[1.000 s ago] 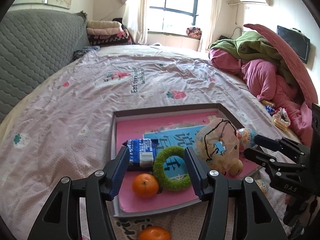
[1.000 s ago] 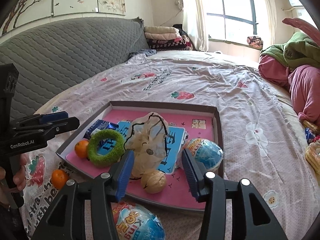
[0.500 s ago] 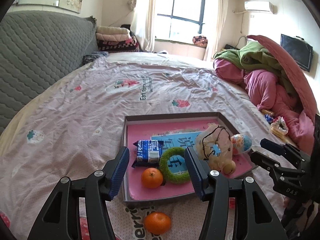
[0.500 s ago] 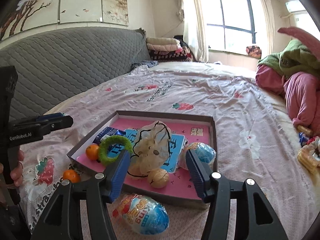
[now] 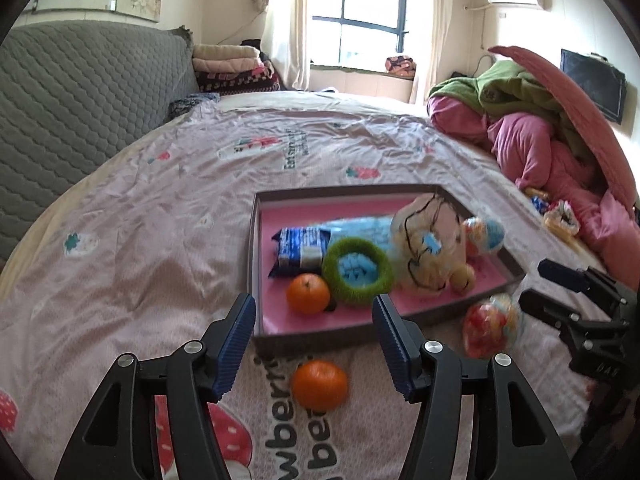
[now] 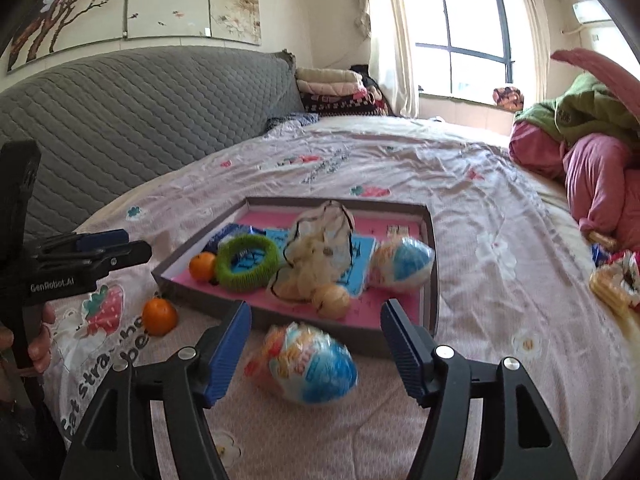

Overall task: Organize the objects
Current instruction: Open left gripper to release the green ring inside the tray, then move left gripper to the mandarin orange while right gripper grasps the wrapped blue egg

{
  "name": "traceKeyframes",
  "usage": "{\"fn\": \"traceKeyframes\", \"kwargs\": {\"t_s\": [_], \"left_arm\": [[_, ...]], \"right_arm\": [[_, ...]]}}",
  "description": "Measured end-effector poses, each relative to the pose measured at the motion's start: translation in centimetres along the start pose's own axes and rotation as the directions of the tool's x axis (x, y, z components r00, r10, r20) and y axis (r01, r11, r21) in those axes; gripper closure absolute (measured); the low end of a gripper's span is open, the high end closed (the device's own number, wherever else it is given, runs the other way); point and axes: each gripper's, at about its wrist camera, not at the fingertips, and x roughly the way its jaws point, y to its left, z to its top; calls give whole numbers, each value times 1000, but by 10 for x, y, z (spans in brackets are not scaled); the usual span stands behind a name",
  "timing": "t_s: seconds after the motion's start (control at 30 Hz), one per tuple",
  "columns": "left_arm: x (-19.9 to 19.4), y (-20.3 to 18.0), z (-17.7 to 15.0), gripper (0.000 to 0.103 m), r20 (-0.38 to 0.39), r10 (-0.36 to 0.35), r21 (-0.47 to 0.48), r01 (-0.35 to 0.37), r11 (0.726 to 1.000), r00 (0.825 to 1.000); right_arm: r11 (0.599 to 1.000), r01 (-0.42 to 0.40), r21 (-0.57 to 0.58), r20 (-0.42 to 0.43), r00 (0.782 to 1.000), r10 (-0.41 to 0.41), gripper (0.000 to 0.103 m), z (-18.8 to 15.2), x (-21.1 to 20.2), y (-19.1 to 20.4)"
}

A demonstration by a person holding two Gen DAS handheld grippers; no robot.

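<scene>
Two claws over the bed, both apart, holding nothing.
Left claw [image 5: 314, 322] opening above an orange [image 5: 319, 384]; right claw [image 6: 316, 330] opening above a toy egg [image 6: 306, 364], both near the tray [image 6: 434, 264].

Ahead of the gripper, a bed [image 5: 168, 216] with grey quilted headboard [image 5: 80, 92] runs toward a bright window [image 5: 360, 16].
</scene>
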Motion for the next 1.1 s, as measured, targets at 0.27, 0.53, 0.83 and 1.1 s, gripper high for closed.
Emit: {"fn": "traceKeyframes", "kwargs": {"t_s": [0.27, 0.53, 0.83, 1.1], "left_arm": [[11, 2, -22, 41, -63, 6, -4, -6, 1000, 998], [16, 6, -36, 41, -112, -14, -23, 11, 1000, 994], [21, 7, -42, 41, -140, -22, -34, 18, 999, 990], [21, 1, -47, 41, -158, -25, -18, 22, 1000, 987]], "right_arm": [[1000, -6, 17, -42, 999, 7, 36, -15, 4, 1], [999, -15, 42, -60, 998, 18, 36, -19, 8, -2], [999, -12, 43, -70, 997, 15, 36, -20, 11, -2], [998, -25, 54, -81, 996, 29, 36, -23, 10, -1]]}}
